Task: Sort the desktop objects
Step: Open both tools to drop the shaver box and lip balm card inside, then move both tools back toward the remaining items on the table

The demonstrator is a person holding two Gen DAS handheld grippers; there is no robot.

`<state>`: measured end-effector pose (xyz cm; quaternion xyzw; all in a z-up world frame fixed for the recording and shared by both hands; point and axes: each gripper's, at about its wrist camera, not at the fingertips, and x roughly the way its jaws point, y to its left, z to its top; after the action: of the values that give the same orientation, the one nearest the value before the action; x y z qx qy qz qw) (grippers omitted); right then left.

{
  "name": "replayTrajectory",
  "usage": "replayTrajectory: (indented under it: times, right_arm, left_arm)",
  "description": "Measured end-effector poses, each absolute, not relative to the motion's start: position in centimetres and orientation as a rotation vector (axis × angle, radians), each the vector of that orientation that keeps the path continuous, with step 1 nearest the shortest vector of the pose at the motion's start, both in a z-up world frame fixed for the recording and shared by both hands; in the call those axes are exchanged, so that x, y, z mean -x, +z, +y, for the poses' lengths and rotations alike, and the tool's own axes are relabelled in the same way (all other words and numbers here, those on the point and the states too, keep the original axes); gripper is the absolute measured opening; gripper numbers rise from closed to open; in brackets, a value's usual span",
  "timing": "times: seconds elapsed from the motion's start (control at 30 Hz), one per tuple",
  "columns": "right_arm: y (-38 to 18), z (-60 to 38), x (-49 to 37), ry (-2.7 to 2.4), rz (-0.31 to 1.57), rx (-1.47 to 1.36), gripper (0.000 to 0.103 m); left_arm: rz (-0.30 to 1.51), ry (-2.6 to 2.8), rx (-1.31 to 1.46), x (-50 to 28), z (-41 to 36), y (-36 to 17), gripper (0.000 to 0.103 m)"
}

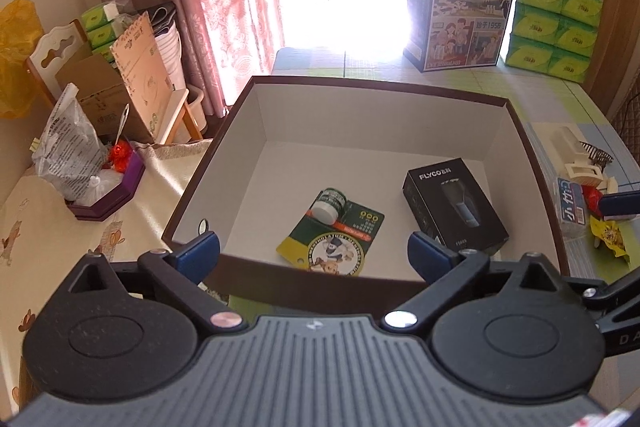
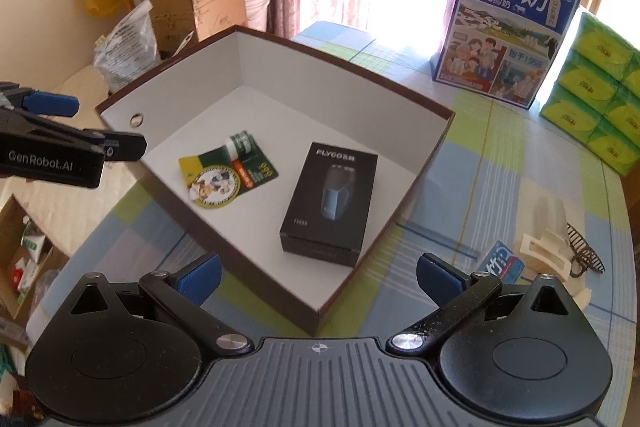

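The table, under its green-and-blue checked cloth, carries everything here. Biggest on it is the brown box with white inside walls, sitting open-topped in the middle. Two things lie on its floor: a black FLYCO shaver box flat on the right side, and, apart from it to the left, a green and yellow blister card with a small white-capped jar fixed at its upper end.

Behind the brown box, near the bright window, stands a blue milk carton case, and right beside it a stack of green tissue packs.

Off to the right of the brown box, on the cloth, sits a loose cluster: a cream hair claw, a dark hair comb clip and a small blue-and-white packet.

The left gripper hangs over the box's near rim, jaws spread wide, nothing between them. The right gripper hovers over the near corner, jaws likewise wide and empty.
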<state>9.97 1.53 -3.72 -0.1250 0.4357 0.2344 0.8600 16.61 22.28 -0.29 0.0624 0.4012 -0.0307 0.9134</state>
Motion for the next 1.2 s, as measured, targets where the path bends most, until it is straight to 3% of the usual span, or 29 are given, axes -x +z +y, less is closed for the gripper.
replayTrajectory:
  times: [1.2]
  right_arm:
    - [-4.4,-11.5,-3.8,0.652,0.920,0.179,0.101]
  left_arm:
    - [0.936,-0.009,-0.086,-6.6,14.0,-2.4,0.100]
